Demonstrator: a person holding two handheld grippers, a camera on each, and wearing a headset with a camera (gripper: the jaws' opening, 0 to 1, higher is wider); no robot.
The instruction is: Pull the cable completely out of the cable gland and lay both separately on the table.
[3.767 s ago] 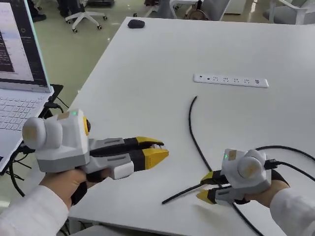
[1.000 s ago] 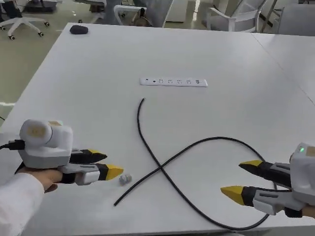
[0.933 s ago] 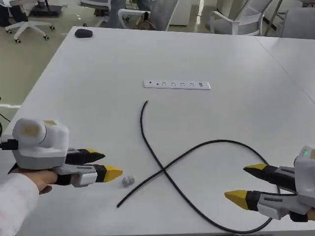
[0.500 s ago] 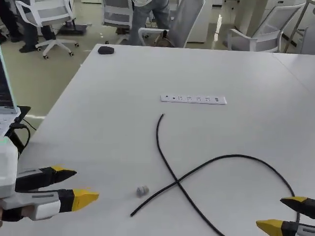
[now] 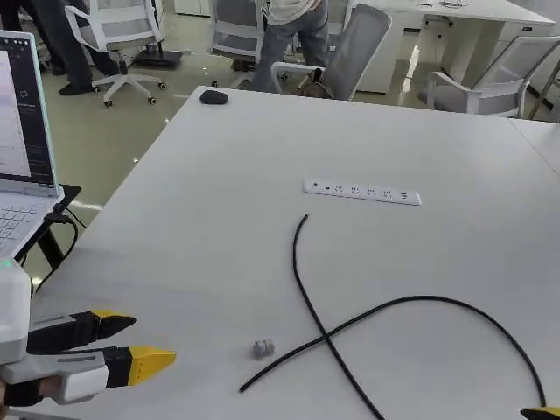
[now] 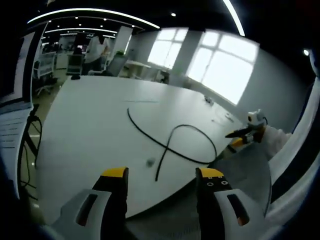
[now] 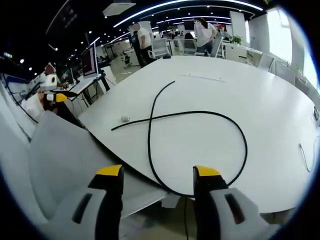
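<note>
White table: cable and gland lie apart.
Left gripper [image 5: 150, 338] and right gripper [image 7: 157, 175] hover at the table's [image 5: 219, 192] near edge, jaws wide, empty. The gland [image 5: 262, 349] sits just beside the cable [image 5: 326, 335] end. A jaw snagging the loop could drag them together. Power strip [image 5: 361, 192] and chairs [image 5: 350, 44] lie beyond.

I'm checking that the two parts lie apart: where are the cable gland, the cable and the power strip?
cable gland [image 5: 262, 349]: head view, middle of its small grey body.
cable [image 5: 296, 262]: head view, straight stretch below its far end.
power strip [image 5: 361, 192]: head view, middle of its top face.
</note>
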